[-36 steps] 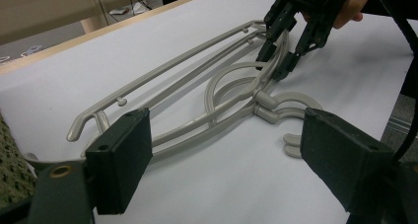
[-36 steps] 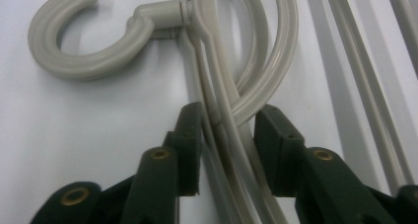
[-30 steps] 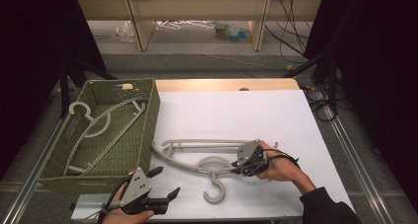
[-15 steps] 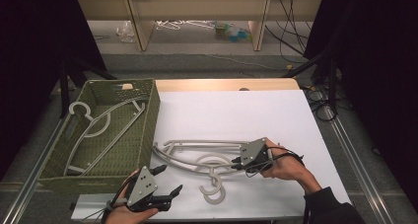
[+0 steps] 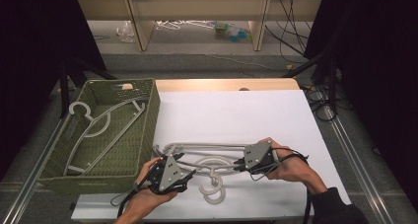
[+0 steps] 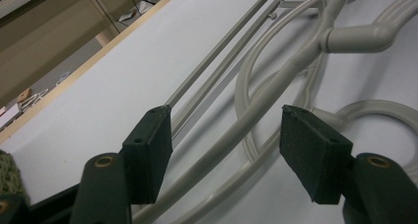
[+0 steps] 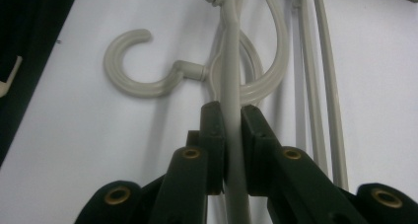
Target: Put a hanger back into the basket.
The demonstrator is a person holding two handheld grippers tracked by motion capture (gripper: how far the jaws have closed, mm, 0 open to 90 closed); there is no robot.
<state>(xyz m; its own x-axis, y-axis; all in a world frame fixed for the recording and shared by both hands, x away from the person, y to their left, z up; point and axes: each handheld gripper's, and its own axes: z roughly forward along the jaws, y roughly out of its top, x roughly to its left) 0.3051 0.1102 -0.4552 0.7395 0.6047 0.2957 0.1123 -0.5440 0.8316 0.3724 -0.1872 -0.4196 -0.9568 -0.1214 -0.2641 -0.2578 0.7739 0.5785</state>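
Where the right gripper (image 5: 242, 166) meets the pile of pale grey hangers (image 5: 207, 157) near the front of the white bench (image 5: 236, 115), its 2 black jaws are clamped on 1 slim hanger arm (image 7: 230, 135), which runs straight up between the pads in the right gripper view; beyond the pads lie a hook (image 7: 143, 66) to the left, looped curves in the middle and 3 thin straight bars (image 7: 315, 86) to the right. The left gripper (image 5: 190, 174), held in the person's left hand (image 5: 148, 194) at the pile's left end, has its jaws spread and has just been closing them; in the left gripper view a curved hanger arm (image 6: 256, 115) passes between the 2 pads (image 6: 148, 150) without touching either, with further hanger bars and a ring-shaped hook beyond. In the high view the 2 grippers face each other across the pile, the left one just beside the front corner of the green woven basket (image 5: 54, 169). The basket stands at the bench's left edge and holds 1 more hanger (image 5: 98, 128), lying aslant with its hook toward the far left corner. Beyond the bench, the floor and the legs of a wooden shelf unit (image 5: 138, 26) are visible, with small items scattered beneath it.
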